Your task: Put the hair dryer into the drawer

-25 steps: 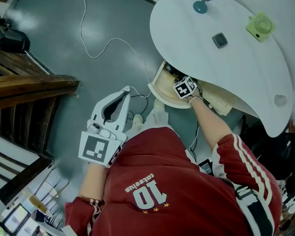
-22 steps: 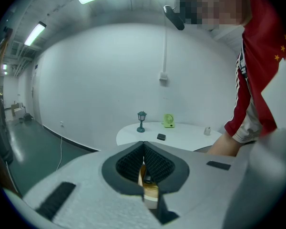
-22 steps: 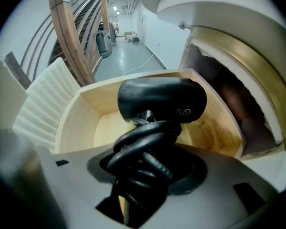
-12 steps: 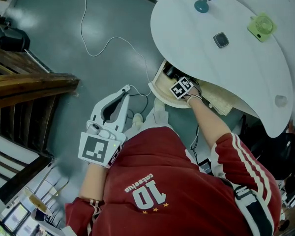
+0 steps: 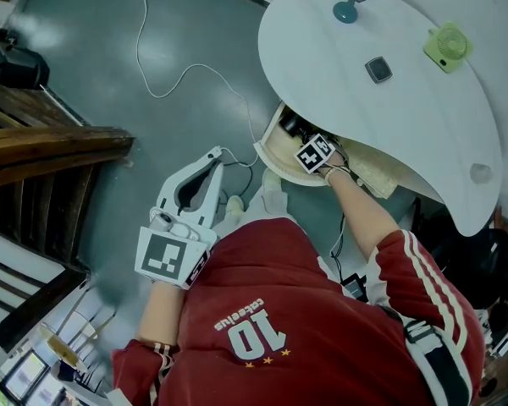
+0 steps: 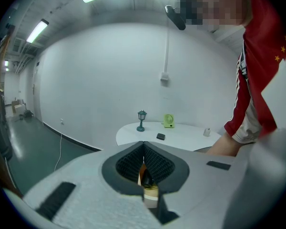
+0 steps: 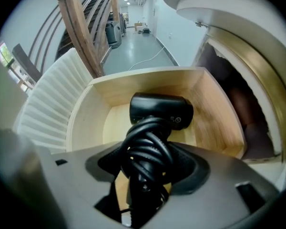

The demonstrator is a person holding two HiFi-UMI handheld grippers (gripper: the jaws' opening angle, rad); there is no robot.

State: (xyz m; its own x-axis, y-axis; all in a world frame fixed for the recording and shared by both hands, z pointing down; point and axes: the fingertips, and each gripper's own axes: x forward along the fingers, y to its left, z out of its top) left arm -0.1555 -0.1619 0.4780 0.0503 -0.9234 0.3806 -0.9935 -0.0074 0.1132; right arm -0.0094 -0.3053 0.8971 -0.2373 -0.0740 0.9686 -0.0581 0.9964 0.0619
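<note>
Near: my right gripper (image 7: 150,160) points steeply down, jaws spread loose round the cord-wrapped handle of the hair dryer (image 7: 161,111). Its long axis runs straight ahead to the head, inside the open drawer (image 7: 83,123). Beyond reach, my left gripper (image 5: 216,156) hangs well apart, jaws together on nothing.

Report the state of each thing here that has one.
drawer, pulled open.
hair dryer, inside the drawer, cord coiled round its handle.
right tool, jaws apart around the coiled handle, apparently not gripping.
left tool, jaws shut, empty.
</note>
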